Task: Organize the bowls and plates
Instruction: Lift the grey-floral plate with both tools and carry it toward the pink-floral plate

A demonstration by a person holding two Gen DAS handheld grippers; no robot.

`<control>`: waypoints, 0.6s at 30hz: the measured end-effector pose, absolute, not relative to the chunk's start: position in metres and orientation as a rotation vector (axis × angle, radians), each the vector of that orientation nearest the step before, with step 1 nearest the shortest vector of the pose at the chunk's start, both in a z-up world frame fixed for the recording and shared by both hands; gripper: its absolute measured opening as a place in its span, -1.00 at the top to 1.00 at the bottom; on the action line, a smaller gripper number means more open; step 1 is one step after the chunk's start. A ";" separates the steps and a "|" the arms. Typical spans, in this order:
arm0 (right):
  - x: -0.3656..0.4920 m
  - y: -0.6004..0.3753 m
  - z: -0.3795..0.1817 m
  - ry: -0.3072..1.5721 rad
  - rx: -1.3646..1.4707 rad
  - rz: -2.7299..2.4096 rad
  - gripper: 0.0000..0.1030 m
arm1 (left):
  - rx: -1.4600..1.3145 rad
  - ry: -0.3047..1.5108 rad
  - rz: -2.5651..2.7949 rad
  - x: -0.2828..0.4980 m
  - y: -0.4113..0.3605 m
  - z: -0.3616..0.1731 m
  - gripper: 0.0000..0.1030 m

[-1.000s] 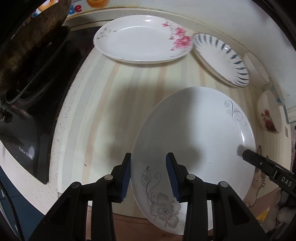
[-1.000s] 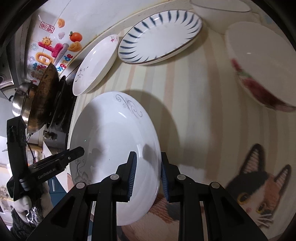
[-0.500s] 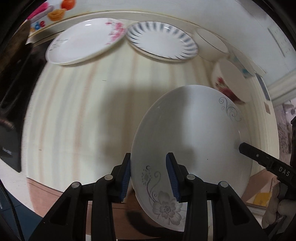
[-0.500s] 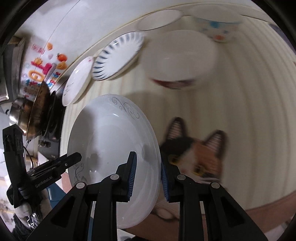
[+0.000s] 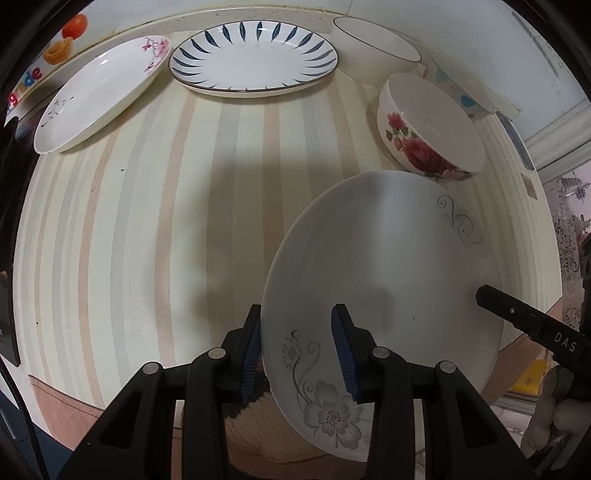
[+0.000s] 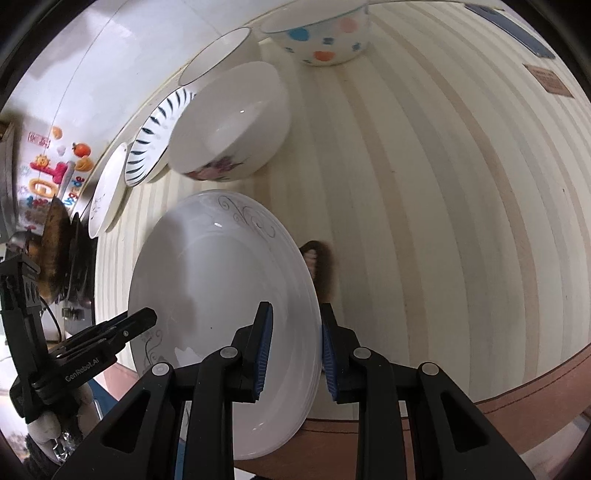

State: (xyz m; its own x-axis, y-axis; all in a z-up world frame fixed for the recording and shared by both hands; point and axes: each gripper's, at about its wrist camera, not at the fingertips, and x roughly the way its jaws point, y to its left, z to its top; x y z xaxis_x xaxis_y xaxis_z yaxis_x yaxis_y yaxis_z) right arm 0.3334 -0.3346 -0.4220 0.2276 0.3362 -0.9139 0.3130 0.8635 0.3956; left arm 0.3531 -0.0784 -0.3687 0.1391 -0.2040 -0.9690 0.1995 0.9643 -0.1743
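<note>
Both my left gripper [image 5: 297, 354] and right gripper [image 6: 295, 350] pinch the grey-flowered plate [image 5: 380, 280]; beyond the fingers stand two plates and three bowls, the rose bowl [image 5: 430, 125] nearest.

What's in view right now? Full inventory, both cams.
grey-flower plate: 1, white, held over the near counter edge by both grippers
blue-stripe plate: 1, white and blue, back by the wall
pink-blossom plate: 1, white, back left
rose bowl: 1, white with red roses, behind the held plate
plain bowl: 1, white, back by the wall
dotted bowl: 1, white with coloured dots, back right
counter: 1, striped cream
wall stickers: several, colourful, far left
left gripper: shut on plate rim
right gripper: shut on opposite rim
</note>
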 end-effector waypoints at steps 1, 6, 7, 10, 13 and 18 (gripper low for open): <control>0.333 -0.336 -0.422 1.362 0.578 0.015 0.47 | -0.002 1.402 -0.290 0.355 -0.080 -0.369 0.33; 0.333 -0.339 -0.422 1.359 0.590 0.014 0.47 | 0.014 1.402 -0.287 0.357 -0.082 -0.369 0.33; 0.333 -0.340 -0.422 1.360 0.590 0.015 0.47 | 0.019 1.400 -0.287 0.357 -0.082 -0.368 0.33; 0.332 -0.340 -0.422 1.364 0.584 0.014 0.47 | 0.034 1.390 -0.283 0.354 -0.085 -0.368 0.33; 0.333 -0.338 -0.424 1.369 0.588 0.011 0.47 | 0.046 1.385 -0.283 0.354 -0.087 -0.366 0.33; 0.332 -0.340 -0.423 1.423 0.631 0.021 0.47 | 0.015 1.373 -0.269 0.352 -0.075 -0.348 0.32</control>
